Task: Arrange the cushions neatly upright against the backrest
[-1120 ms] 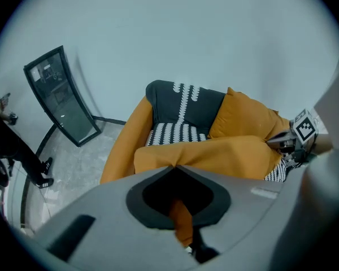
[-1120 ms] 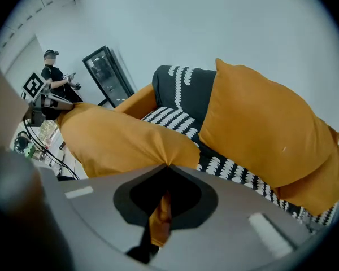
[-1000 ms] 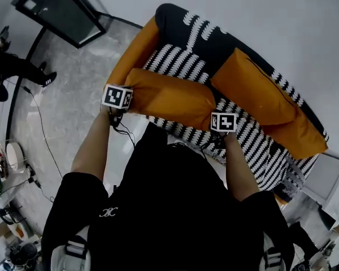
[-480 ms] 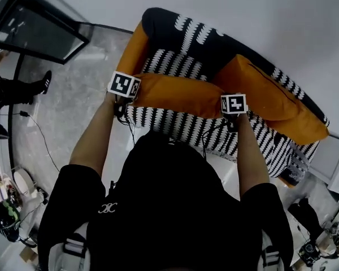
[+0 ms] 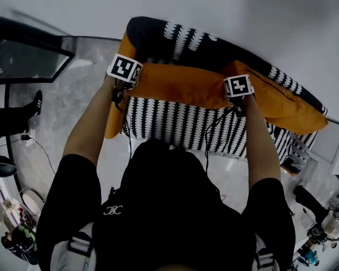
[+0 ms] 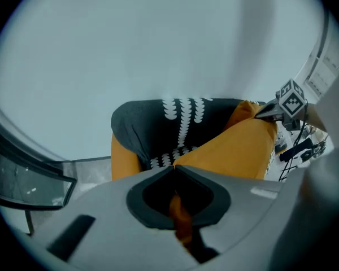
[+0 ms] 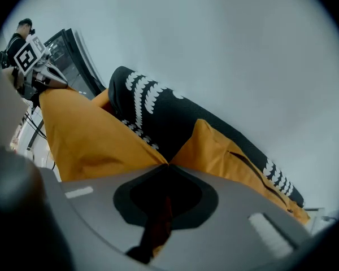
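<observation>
In the head view the person's black-shirted torso (image 5: 175, 208) fills six o'clock, and both bare arms reach up the frame. The left gripper (image 5: 126, 79) sits at about eleven o'clock and the right gripper (image 5: 240, 95) at about two. Each has its jaws pinched together on a fold of the long orange cushion (image 5: 181, 85), one at either end. The cushion spans the gap between them, over the back of the striped seat (image 5: 175, 126). Just beyond, at twelve o'clock, runs the dark backrest (image 5: 175, 41); whether the cushion touches it cannot be told. A second orange cushion (image 5: 288, 109) leans at three o'clock, its near corner beside the right gripper.
</observation>
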Tool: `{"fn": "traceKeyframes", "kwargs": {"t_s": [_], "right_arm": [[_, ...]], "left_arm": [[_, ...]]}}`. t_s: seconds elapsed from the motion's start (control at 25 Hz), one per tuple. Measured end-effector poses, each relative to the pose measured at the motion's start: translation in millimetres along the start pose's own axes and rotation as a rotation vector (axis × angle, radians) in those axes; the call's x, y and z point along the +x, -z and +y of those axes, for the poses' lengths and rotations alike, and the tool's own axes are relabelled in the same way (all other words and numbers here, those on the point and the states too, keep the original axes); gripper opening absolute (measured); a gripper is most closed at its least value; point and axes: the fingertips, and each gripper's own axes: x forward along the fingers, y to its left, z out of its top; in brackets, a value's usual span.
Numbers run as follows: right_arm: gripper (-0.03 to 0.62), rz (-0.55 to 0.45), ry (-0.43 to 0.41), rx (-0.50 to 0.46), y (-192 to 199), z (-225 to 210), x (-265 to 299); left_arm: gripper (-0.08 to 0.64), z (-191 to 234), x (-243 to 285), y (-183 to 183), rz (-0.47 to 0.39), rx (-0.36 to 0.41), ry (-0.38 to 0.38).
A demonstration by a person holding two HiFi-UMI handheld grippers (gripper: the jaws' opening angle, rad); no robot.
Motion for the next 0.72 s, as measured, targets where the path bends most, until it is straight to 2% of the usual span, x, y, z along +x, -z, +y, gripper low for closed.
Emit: {"fn": "traceKeyframes", "kwargs": {"t_s": [0.28,0.44,0.6,0.72], "right_arm": [[0.014,0.068,0.068,0.010,-38,-35,18],[0.013,0.107,0.099,-0.012,-53,-37,37],[0.013,0.109,0.135,-0.035,-62,-40,52],[0.014,0.101,0.178,-0.048,-69,-45,62]], "left_arm": [[0.014,27,37,-81,-0.008,0.079,-0.027],[0.014,49,73,-98,-0.016,0.101,-0.059],[0.014,65,92,-110,-0.072,0.074,-0.075],[0.015,75,99,-115,-0.087,0.069,-0.121]]}}
